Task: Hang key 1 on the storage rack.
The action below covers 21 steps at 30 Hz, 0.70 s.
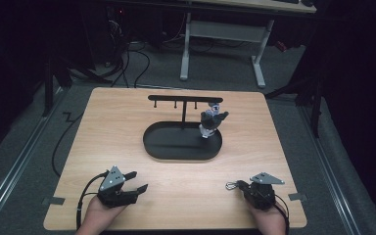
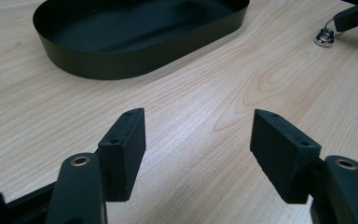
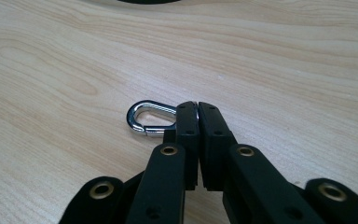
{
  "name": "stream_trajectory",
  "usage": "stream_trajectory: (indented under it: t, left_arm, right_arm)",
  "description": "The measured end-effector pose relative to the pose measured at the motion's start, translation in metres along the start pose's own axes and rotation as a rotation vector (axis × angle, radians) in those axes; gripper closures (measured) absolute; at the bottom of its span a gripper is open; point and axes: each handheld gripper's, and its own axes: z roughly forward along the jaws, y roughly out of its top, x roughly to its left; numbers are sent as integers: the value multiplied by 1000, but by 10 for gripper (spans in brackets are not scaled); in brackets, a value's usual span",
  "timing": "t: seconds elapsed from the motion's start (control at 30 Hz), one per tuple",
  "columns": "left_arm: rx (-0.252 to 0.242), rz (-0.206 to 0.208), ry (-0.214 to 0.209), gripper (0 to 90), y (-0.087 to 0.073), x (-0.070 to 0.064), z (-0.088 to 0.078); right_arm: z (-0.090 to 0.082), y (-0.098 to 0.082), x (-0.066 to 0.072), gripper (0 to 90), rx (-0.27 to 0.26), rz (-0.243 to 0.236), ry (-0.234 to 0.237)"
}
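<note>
Your left gripper [image 1: 136,182] rests open on the table [image 1: 103,127], its jaws empty. Ahead, a black oval tray [image 1: 176,152] carries a hook rack [image 1: 183,99] with a small figure [image 1: 211,122] hanging. Your right gripper [image 3: 197,108] pinches a shiny silver carabiner clip [image 3: 144,119] low over the wood; its loop shows clearly in the right gripper view.

No text to read anywhere — no label, brand, number or sign on the table [image 1: 127,112], the black tray [image 2: 121,60], the rack [image 1: 183,99] or the hanging figure [image 1: 211,122]. The metal clip [image 3: 147,118] is bare chrome, and the black gripper pads [image 2: 126,149] carry plain screw holes — nothing printed.
</note>
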Motion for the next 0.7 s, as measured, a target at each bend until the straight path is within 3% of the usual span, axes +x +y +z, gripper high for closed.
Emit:
stream_trajectory:
  t: [0.27,0.47,0.7]
  left_arm:
    - [4,0,1,365,0,0,0]
    - [8,7,2,365,-1,0,0]
    - [7,9,2,365,-2,1,-1]
  right_arm:
    - [-1,0,-1,751,17,13,11]
    - [-2,-3,-2,722,35,21,18]
    - [-5,0,0,708,89,-19,13]
